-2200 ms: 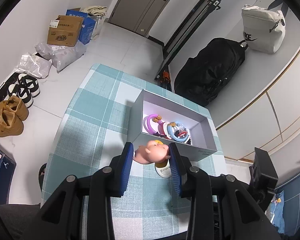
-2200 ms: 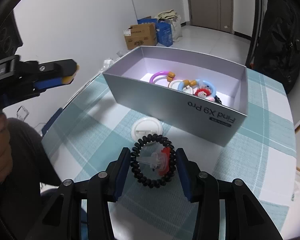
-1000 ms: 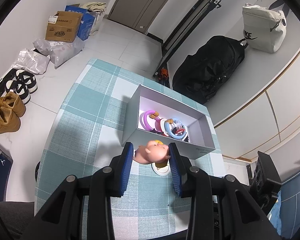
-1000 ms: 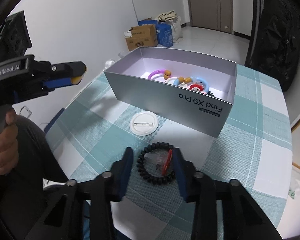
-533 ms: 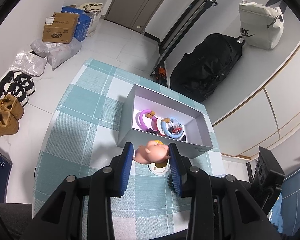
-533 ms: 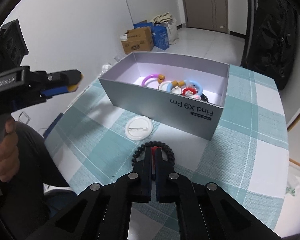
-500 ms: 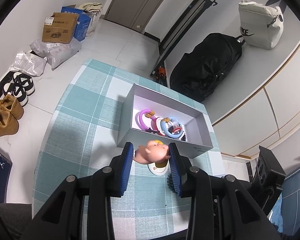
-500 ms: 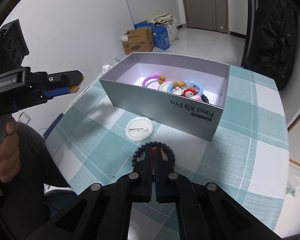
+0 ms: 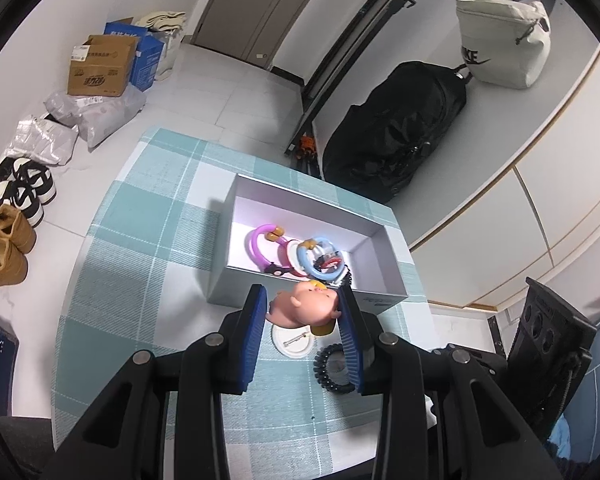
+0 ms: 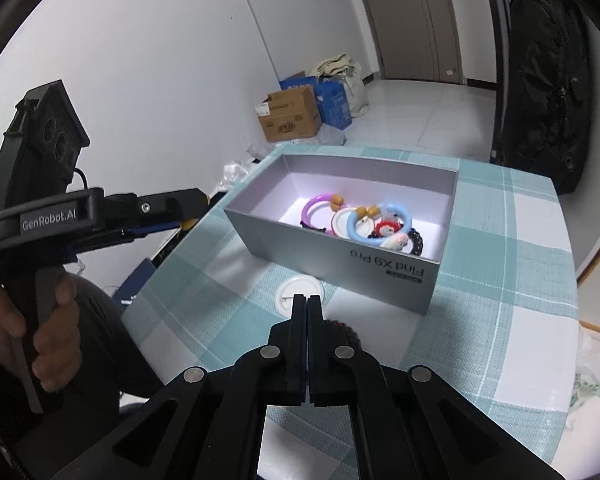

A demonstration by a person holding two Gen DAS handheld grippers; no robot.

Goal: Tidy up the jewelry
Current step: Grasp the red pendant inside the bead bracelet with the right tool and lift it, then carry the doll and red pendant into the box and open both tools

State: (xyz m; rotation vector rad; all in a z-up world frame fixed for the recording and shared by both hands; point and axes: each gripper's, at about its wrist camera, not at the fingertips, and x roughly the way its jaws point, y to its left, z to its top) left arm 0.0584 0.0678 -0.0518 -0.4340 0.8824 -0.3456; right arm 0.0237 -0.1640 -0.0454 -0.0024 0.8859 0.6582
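My left gripper (image 9: 303, 312) is shut on a small pink pig-shaped trinket (image 9: 304, 309), held high above the near side of the grey box (image 9: 228, 216). The box (image 10: 340, 252) holds purple, white and blue rings and other pieces. A black coil hair tie (image 9: 334, 367) and a white round badge (image 9: 293, 341) lie on the checked cloth just in front of the box. My right gripper (image 10: 307, 304) is shut and empty, raised above the hair tie (image 10: 346, 330) and badge (image 10: 300, 289). The left gripper also shows in the right wrist view (image 10: 172, 208).
The table (image 9: 140, 240) has a teal checked cloth. On the floor are cardboard boxes (image 9: 100, 66), plastic bags and shoes (image 9: 4, 248). A black bag (image 9: 396, 136) leans against the wall beyond the table. A crumpled wrapper (image 10: 592, 384) lies past the table's right edge.
My right gripper let go of the black hair tie, closed empty and rose back from it. My left gripper rose higher with the pig trinket still held.
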